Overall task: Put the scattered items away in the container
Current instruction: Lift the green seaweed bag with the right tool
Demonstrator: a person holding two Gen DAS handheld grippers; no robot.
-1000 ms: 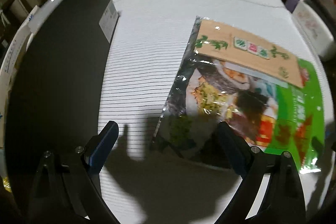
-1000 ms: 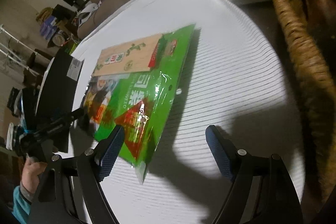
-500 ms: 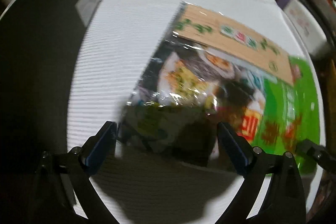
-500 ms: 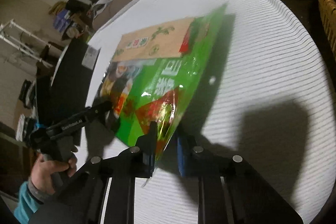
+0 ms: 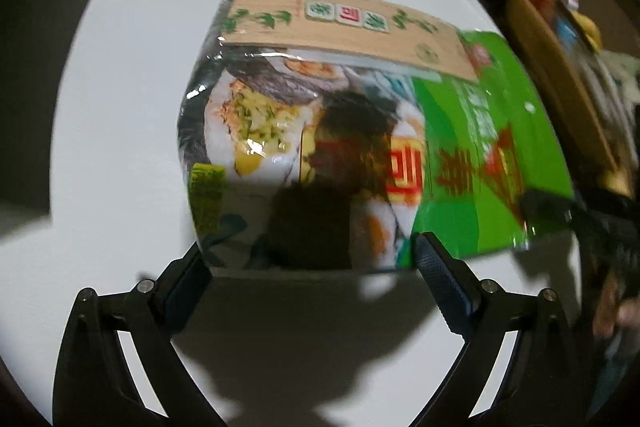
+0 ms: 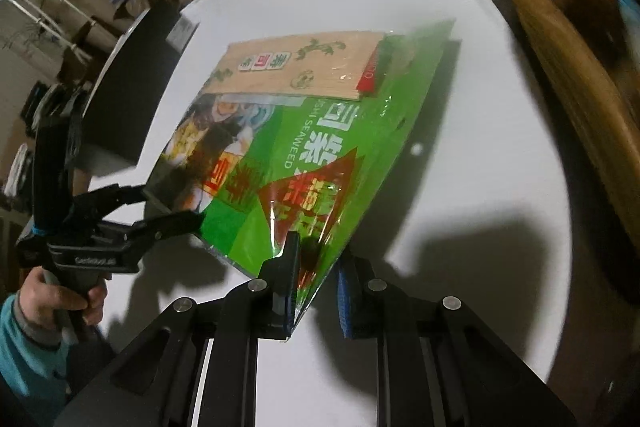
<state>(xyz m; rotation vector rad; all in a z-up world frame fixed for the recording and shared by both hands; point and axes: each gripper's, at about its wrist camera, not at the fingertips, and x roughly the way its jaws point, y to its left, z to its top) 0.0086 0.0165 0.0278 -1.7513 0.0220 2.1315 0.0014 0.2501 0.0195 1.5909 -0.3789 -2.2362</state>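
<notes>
Since a second ago my right gripper (image 6: 316,267) has clamped onto the near corner of the seaweed packet (image 6: 296,139), which is now tilting up off the white striped cloth (image 6: 460,167). My left gripper (image 5: 308,263) is spreading wide around the packet's other low edge, pads not pressing. The wicker basket (image 6: 568,67) is sitting just beyond the cloth's right side.

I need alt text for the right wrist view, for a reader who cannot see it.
The right gripper pinches one corner of a green seaweed packet, tilted above a white tablecloth. At left, the open left gripper straddles the packet's other edge; a wicker basket stands at right.
</notes>
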